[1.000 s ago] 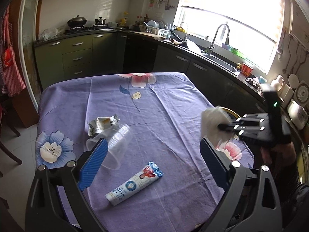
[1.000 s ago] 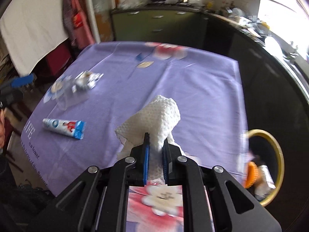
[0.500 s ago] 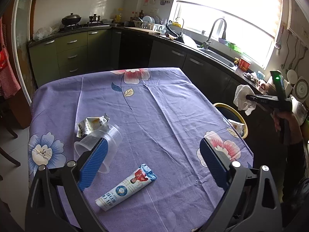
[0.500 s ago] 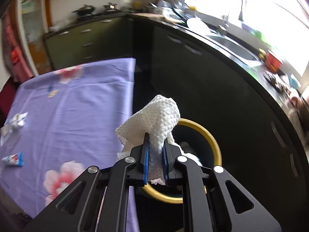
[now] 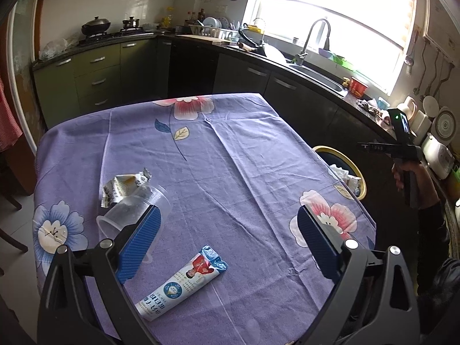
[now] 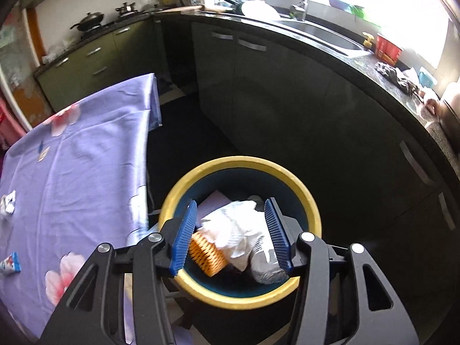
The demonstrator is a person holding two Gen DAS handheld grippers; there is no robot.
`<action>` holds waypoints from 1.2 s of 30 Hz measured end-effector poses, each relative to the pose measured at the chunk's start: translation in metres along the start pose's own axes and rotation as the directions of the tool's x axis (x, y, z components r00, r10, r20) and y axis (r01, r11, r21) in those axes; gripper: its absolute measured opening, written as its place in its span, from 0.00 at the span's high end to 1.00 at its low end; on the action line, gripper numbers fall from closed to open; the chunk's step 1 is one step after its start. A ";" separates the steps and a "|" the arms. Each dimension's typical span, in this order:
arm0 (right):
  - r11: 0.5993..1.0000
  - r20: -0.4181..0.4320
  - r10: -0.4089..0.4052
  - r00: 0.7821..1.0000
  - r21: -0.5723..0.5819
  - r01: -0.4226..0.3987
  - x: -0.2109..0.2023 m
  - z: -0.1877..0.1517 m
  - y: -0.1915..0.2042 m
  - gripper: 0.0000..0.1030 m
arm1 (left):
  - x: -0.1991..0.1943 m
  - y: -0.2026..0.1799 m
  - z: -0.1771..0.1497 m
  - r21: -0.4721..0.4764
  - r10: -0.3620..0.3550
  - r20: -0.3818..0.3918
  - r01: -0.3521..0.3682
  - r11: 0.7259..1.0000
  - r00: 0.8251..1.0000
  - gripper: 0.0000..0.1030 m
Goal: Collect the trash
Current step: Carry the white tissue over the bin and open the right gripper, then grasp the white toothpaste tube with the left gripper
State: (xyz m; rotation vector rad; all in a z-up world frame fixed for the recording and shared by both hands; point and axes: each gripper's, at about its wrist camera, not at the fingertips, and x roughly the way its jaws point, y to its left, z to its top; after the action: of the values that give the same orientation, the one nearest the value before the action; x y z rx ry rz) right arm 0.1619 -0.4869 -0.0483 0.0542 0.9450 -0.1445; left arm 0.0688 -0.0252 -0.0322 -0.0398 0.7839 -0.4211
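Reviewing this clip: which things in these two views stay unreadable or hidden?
- Trash bin, right wrist view: its floor is buried under the white paper towel; the right gripper fingers mask the sides.
- Clear plastic cup, left wrist view: the left gripper finger covers its near side.
- Blue-and-white wrapper: print too small to read.

My view covers a table under a purple floral tablecloth (image 5: 235, 155). Behind its far edge stand green cabinets (image 5: 95, 72). A wok (image 5: 95, 25) sits on the stove. A faucet (image 5: 309, 38) rises over the sink (image 6: 325, 36), with a red cup (image 5: 358, 85) beside it.
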 end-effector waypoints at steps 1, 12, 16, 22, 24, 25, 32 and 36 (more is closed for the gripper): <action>1.000 0.006 0.009 1.000 -0.011 -0.009 -0.005 -0.003 0.006 0.50 | 0.001 0.000 -0.001 0.005 -0.006 -0.002 0.006 1.000 1.000 0.12; 0.989 0.021 0.098 0.995 -0.117 -0.095 -0.039 -0.031 0.068 0.46 | 0.021 0.002 -0.031 0.260 -0.073 -0.145 0.109 0.959 0.987 0.12; 0.984 0.007 0.118 0.993 -0.137 -0.115 -0.040 -0.038 0.084 0.45 | 0.035 0.006 -0.041 0.372 -0.116 -0.201 0.186 0.909 0.973 0.12; 0.979 -0.021 0.136 0.991 -0.150 -0.137 -0.035 -0.047 0.103 0.45 | 0.059 0.016 -0.046 0.392 -0.163 -0.317 0.286 0.874 0.934 0.22; 0.978 -0.031 0.140 0.990 -0.152 -0.143 -0.033 -0.049 0.108 0.45 | 0.065 0.017 -0.048 0.398 -0.163 -0.342 0.300 0.867 0.925 0.27; 0.977 -0.035 0.142 0.989 -0.154 -0.145 -0.032 -0.049 0.110 0.45 | 0.068 0.018 -0.050 0.403 -0.157 -0.358 0.304 0.863 0.920 0.29; 0.973 -0.050 0.156 0.986 -0.164 -0.162 -0.025 -0.049 0.118 0.45 | 0.077 0.024 -0.059 0.415 -0.127 -0.414 0.311 0.855 0.901 0.50; 0.970 -0.057 0.167 0.984 -0.168 -0.174 -0.021 -0.049 0.120 0.45 | 0.076 0.025 -0.059 0.432 -0.103 -0.406 0.290 0.854 0.908 0.61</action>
State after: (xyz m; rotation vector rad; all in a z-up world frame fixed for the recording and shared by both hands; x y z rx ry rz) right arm 0.1279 -0.3605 -0.0616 -0.0214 0.9880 0.0981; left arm 0.0846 -0.0248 -0.1308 0.4468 1.0309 -0.8351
